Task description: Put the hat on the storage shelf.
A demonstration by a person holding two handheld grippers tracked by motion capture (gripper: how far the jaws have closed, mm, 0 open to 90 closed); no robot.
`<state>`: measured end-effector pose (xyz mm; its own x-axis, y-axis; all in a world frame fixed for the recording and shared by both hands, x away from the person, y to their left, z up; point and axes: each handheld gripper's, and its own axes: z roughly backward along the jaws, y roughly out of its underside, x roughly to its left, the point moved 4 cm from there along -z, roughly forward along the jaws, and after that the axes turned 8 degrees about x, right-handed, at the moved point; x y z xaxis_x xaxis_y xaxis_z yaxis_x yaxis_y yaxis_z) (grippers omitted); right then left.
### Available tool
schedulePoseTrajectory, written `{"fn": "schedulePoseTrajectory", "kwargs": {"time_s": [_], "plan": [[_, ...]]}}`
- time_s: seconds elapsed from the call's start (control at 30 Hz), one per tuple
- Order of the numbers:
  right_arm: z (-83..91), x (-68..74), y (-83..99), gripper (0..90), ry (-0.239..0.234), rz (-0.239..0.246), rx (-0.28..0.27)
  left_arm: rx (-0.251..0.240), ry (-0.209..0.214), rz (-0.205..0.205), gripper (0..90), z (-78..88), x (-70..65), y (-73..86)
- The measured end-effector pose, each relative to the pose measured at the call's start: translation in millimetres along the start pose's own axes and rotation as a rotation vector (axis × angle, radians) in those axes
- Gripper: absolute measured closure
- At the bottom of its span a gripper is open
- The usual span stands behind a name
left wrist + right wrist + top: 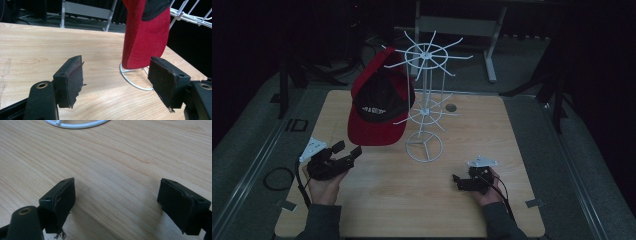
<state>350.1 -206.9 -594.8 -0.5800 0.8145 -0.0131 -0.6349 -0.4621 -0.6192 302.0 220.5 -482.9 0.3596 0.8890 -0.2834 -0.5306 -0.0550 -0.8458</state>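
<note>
A red and black cap [379, 102] hangs on an arm of the white wire rack [426, 85], brim pointing down toward the table. In the left gripper view the cap's red brim [143, 35] hangs just beyond the jaws, above the rack's ring base [130, 77]. My left gripper [348, 149] sits low at the left, just below the cap, open with nothing between its jaws [115, 82]. My right gripper [456, 181] rests near the table's front right, open and empty [116, 202], pointing left over bare wood.
The rack's ring base [424, 147] stands mid-table; its rim [75, 124] shows at the top of the right gripper view. A small round hole [450, 107] lies behind it. Dark stands and a metal frame [462, 25] surround the wooden table [412, 200].
</note>
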Motion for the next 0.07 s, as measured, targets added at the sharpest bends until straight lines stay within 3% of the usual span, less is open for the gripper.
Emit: {"fn": "schedulePoseTrajectory", "kwargs": {"time_s": [0.07], "plan": [[0.0, 0.0, 0.0, 14.7, 0.0, 0.0, 0.0, 0.005, 0.002, 0.0, 28.9, -1.3, 1.0, 1.3]]}}
